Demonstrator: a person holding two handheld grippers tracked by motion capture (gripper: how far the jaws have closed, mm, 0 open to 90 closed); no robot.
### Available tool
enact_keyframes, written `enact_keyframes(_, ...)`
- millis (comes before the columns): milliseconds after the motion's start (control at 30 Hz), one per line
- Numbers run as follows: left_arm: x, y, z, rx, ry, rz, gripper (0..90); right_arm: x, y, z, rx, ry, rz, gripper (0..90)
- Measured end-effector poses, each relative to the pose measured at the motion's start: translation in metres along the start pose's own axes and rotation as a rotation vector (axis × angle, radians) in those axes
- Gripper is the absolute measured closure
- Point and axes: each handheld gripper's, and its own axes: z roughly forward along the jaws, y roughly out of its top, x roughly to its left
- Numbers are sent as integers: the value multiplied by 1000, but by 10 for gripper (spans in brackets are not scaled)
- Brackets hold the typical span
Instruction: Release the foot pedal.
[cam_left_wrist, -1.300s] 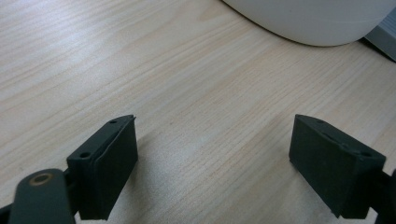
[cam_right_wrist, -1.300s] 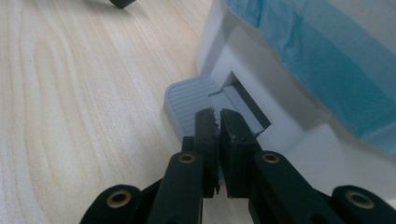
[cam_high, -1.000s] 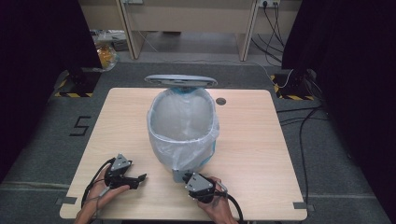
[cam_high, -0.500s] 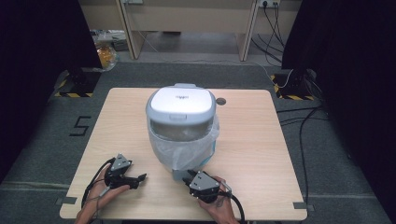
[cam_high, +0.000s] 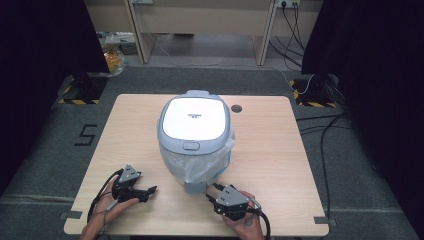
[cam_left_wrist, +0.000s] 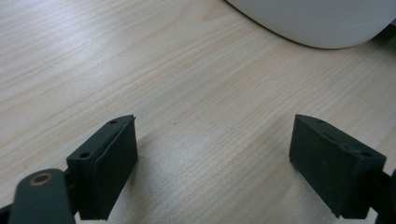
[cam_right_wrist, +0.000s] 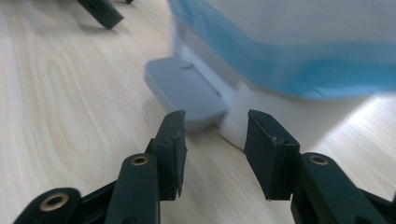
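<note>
Right gripper (cam_high: 216, 192) sits just in front of the bin's (cam_high: 195, 135) grey pedal (cam_right_wrist: 184, 91), jaws just opening, part-spread, nothing between them.

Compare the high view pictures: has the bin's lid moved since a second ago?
Yes. The lid has swung down from upright to lie shut and flat over the bin, which stands on the table.
</note>
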Motion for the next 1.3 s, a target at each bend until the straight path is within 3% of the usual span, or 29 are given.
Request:
enact_keyframes(200,0,0,0,0,0,0,147,-13,-16,-13,19,-43,76,520)
enact_keyframes(667,0,0,0,1,0,1,147,-32,-36,-31,78,-127,180,412)
enact_keyframes(1067,0,0,0,1,0,1,147,-46,-50,-42,148,-159,256,368)
enact_keyframes(1300,0,0,0,1,0,2,147,-50,-57,-45,187,-153,284,332)
